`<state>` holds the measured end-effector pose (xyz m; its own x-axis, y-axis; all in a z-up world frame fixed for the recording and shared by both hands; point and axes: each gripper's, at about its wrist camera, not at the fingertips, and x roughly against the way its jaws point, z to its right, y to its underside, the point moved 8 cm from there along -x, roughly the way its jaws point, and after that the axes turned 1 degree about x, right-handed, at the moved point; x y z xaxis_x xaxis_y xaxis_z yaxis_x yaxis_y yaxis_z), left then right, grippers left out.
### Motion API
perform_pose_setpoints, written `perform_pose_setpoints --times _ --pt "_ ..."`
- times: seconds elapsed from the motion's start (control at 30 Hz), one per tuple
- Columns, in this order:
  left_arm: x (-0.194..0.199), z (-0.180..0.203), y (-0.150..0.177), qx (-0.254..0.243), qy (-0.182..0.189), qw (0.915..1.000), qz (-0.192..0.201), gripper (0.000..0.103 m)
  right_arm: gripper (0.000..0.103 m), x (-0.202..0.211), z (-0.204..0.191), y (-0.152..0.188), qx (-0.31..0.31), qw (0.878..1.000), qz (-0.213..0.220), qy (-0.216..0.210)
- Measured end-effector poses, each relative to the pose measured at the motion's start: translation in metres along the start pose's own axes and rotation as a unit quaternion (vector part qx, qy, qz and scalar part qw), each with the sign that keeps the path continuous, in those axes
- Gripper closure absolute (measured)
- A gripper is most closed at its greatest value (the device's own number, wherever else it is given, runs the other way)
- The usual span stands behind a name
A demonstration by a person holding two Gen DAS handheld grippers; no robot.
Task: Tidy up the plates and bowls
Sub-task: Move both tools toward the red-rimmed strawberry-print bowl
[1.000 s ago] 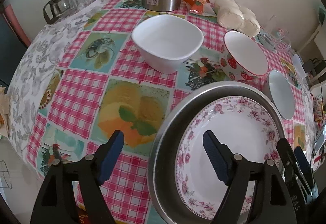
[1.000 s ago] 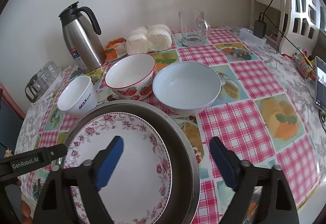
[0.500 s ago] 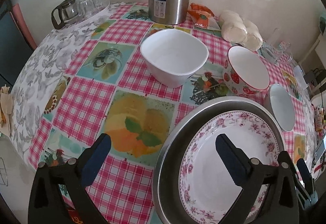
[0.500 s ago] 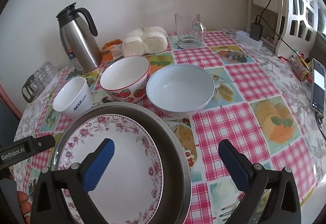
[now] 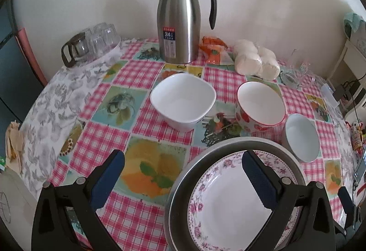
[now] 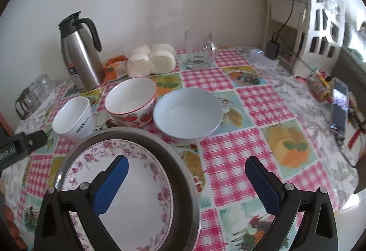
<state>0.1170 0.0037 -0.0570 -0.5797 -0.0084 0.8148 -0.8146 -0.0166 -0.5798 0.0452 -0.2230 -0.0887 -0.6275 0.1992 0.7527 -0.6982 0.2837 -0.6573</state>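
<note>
Your counter [image 5: 146, 72] carries everything, and the biggest piece on it is the round metal tray [image 5: 183, 180], close under both of your tools, with the floral plate [image 5: 226, 200] lying flat inside it. Neither is gripped.

Beyond the tray's far rim stand the three bowls, none of them stacked yet. The pale blue bowl [image 6: 187, 111] is the widest and sits just past the rim on the right-hand side. The strawberry bowl [image 6: 130, 100] stands beside it toward the middle, and the white squarish bowl [image 5: 183, 100] is furthest left, apart from the tray.

Your left hand-held gripper [image 5: 183, 180] is released and holds nothing, its jaws spread wide over the tray's left rim, one finger above the bare cloth and the other above the plate. Your right hand-held gripper [image 6: 186, 184] is likewise released and empty, straddling the tray's right rim.

The relation to watch: each bowl lies ahead of your tools, across the tray. The white squarish bowl is ahead and slightly left, so your left hand looks nearer to it; the pale blue bowl is straight ahead of your right. The bowls being roughly round, there is no long axis to line up; I would take a bowl by its near rim.
</note>
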Motion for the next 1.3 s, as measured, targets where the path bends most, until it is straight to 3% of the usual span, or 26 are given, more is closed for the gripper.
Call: perform_pose_setpoints --times 0.1,0.23,0.47,0.73,1.0,1.3 --pt "0.005 0.001 0.0 -0.004 -0.017 0.9998 0.011 0.001 0.0 0.004 0.002 -0.002 0.008 1.0 0.01 0.028" --pt "0.008 0.001 0.0 -0.023 -0.067 0.9972 0.024 0.001 0.0 0.003 0.001 -0.002 0.003 1.0 0.003 0.012" --pt "-0.005 0.015 0.003 -0.027 -0.053 0.9982 -0.004 0.001 0.0 0.0 0.005 -0.009 -0.013 1.0 0.003 0.015" --pt "-0.011 0.032 -0.016 0.014 0.003 0.9998 -0.01 0.001 0.0 -0.012 0.007 -0.022 -0.025 0.999 -0.006 0.021" --pt "-0.041 0.044 -0.028 0.046 0.048 0.9963 -0.055 0.001 0.0 -0.042 0.011 -0.037 -0.03 0.998 -0.042 0.043" --pt "-0.072 0.067 -0.046 0.062 0.106 0.987 -0.104 0.001 0.0 -0.069 0.013 -0.06 -0.047 0.996 -0.078 0.006"
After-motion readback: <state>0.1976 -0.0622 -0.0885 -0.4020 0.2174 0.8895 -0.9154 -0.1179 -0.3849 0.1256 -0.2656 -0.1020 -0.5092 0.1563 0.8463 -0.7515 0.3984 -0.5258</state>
